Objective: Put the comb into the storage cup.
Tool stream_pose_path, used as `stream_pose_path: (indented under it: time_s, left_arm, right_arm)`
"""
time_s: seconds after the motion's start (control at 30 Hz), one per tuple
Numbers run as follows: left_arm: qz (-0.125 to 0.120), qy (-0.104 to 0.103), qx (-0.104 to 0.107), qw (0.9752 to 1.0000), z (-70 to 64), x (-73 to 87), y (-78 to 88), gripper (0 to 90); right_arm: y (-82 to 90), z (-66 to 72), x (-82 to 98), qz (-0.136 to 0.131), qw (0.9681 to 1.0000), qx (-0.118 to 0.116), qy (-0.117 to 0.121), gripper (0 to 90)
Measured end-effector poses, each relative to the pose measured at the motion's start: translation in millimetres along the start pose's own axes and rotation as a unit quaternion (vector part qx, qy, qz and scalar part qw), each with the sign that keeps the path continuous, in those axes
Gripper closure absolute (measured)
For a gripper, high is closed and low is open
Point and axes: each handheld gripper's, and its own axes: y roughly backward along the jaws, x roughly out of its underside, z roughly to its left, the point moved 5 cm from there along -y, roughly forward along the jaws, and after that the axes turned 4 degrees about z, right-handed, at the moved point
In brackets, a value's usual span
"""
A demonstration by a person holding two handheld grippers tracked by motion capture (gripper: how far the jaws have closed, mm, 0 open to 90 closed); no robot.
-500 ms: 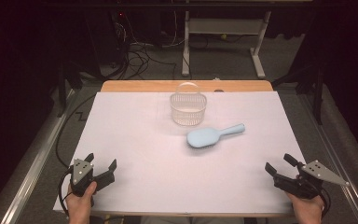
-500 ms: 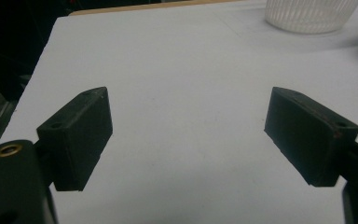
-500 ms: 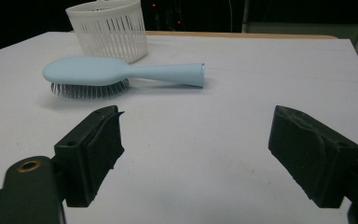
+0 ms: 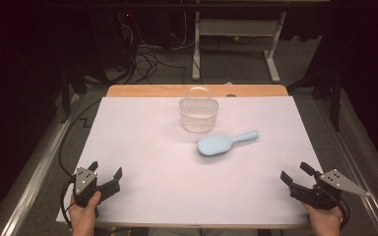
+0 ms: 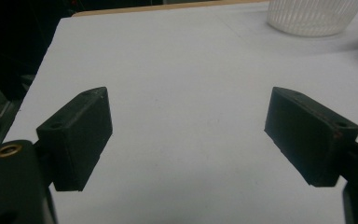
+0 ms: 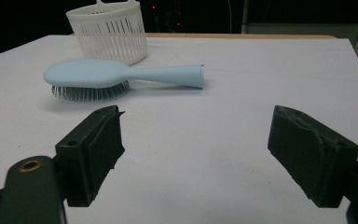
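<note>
Ahead of wide-open, empty right gripper (image 6: 193, 154): pale blue plastic hairbrush (image 6: 121, 77), bristles down, unseen from above; left gripper (image 5: 189, 135) likewise agape, empty.

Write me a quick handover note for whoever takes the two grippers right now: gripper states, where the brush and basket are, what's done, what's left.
Left gripper: open, empty, at the near left corner of the white sheet.
Right gripper: open, empty, at the near right corner.
Light blue hairbrush: lies bristles down mid-table, handle pointing right and away, untouched.
White slatted basket: upright just behind the brush head, looks empty.
Done: nothing yet.
Left: probably pick up the brush, likely with the right gripper, which faces it, and put it in the basket.
</note>
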Motion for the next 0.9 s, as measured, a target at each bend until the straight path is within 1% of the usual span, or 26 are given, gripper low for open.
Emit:
stream_pose_path:
  time_s: [0.23,0.37,0.57,0.9]
  left_arm:
    - [-0.001,-0.003,-0.002,1.0,-1.1,-0.1,0.6,15.6]
    - [-0.002,-0.002,0.0,1.0,-1.2,-0.1,0.3,15.6]
    - [0.002,-0.007,0.002,1.0,-4.0,-0.1,-0.8,15.6]
    - [0.003,-0.008,0.004,1.0,-5.0,0.1,-1.5,15.6]
  right_arm:
    - [0.6,2.5,0.1,0.0,1.0,-0.008,0.003,19.4]
    - [0.3,2.8,-0.1,0.001,1.0,-0.008,0.002,19.7]
    - [1.1,1.8,-0.7,-0.004,0.9999,-0.01,-0.004,19.8]
    - [-0.4,3.9,-1.1,-0.003,0.9999,-0.014,-0.001,20.3]
